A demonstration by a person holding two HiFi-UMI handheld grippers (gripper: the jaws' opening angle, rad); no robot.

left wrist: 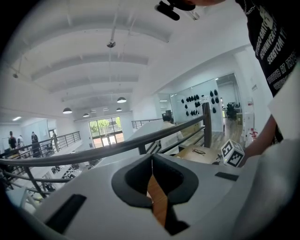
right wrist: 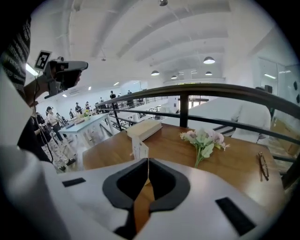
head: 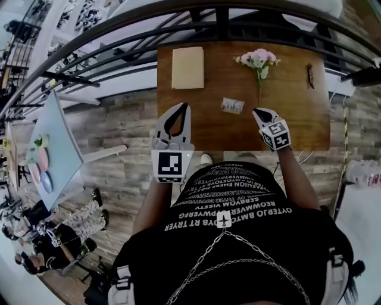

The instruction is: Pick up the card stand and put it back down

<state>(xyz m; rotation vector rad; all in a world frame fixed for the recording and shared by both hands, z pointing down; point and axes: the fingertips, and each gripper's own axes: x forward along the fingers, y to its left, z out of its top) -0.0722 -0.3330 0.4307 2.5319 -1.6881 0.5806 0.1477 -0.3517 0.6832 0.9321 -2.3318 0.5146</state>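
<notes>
The card stand (head: 232, 106), a small clear holder with a printed card, stands upright near the middle of the wooden table (head: 297, 128). In the right gripper view the card stand (right wrist: 139, 150) shows just beyond my right gripper (right wrist: 148, 161), apart from it. My right gripper (head: 257, 111) is over the table's near edge, right of the stand, shut on nothing. My left gripper (head: 181, 108) hovers at the table's near left part, also shut and empty. In the left gripper view my left gripper (left wrist: 151, 159) points past the railing, jaws together.
A tan flat box (head: 187, 67) lies at the table's far left, a sprig of pink flowers (head: 259, 59) at the far middle, glasses (head: 310, 75) at the far right. A dark railing (head: 220, 15) runs behind the table. A light blue table (head: 53, 143) stands to the left.
</notes>
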